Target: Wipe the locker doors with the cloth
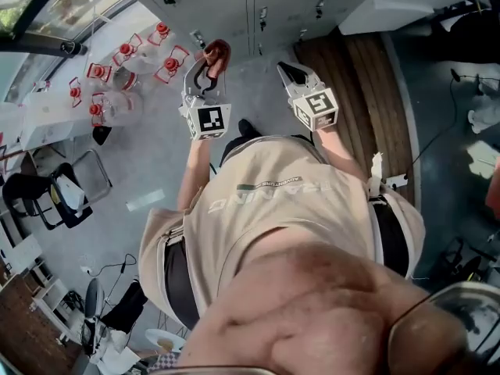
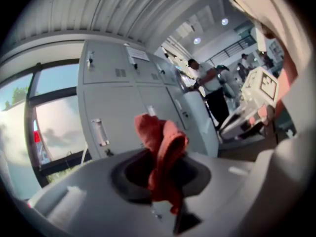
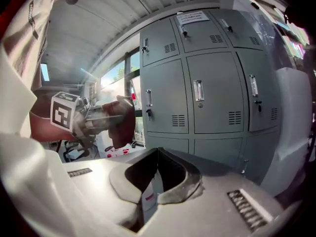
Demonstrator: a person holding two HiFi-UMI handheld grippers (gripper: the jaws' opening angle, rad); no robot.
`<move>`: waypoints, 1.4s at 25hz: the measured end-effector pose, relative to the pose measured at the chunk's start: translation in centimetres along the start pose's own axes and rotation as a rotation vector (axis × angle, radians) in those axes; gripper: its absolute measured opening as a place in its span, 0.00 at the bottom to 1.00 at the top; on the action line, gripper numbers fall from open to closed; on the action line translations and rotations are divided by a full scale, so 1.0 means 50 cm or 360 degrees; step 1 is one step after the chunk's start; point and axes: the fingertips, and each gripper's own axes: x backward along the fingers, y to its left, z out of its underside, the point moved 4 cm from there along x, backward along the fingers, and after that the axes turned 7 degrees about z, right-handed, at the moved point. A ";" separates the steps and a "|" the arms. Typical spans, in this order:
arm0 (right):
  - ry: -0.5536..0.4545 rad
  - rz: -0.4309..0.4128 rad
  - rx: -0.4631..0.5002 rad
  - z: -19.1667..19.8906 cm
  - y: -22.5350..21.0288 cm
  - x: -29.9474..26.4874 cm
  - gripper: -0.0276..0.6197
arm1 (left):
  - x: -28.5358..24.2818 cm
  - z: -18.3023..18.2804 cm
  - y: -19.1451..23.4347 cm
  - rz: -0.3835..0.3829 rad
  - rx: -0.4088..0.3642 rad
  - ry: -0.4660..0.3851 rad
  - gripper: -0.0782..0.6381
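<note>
Lettering on the locker label [image 3: 192, 18] we cannot read; left gripper [image 1: 205, 70] clamps the cloth [image 2: 165, 137] between its jaws, right gripper [image 3: 158, 153] closed, empty.

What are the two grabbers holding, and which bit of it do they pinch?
The left gripper pinches the red cloth near its bunched middle; one end pokes out past the jaws. The right gripper is shut on nothing.

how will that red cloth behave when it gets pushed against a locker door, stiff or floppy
Probably floppy: the cloth bunches and folds over above the left gripper, which pinches it. Likely light, since that small pinch holds it up. Pressed on a smooth locker door, it should flatten and may drag in the jaws.
</note>
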 end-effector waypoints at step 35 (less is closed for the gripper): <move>-0.0107 -0.0443 0.0246 -0.263 -0.156 -0.314 0.06 | -0.361 -0.493 0.337 -0.0781 -0.1452 0.0390 0.22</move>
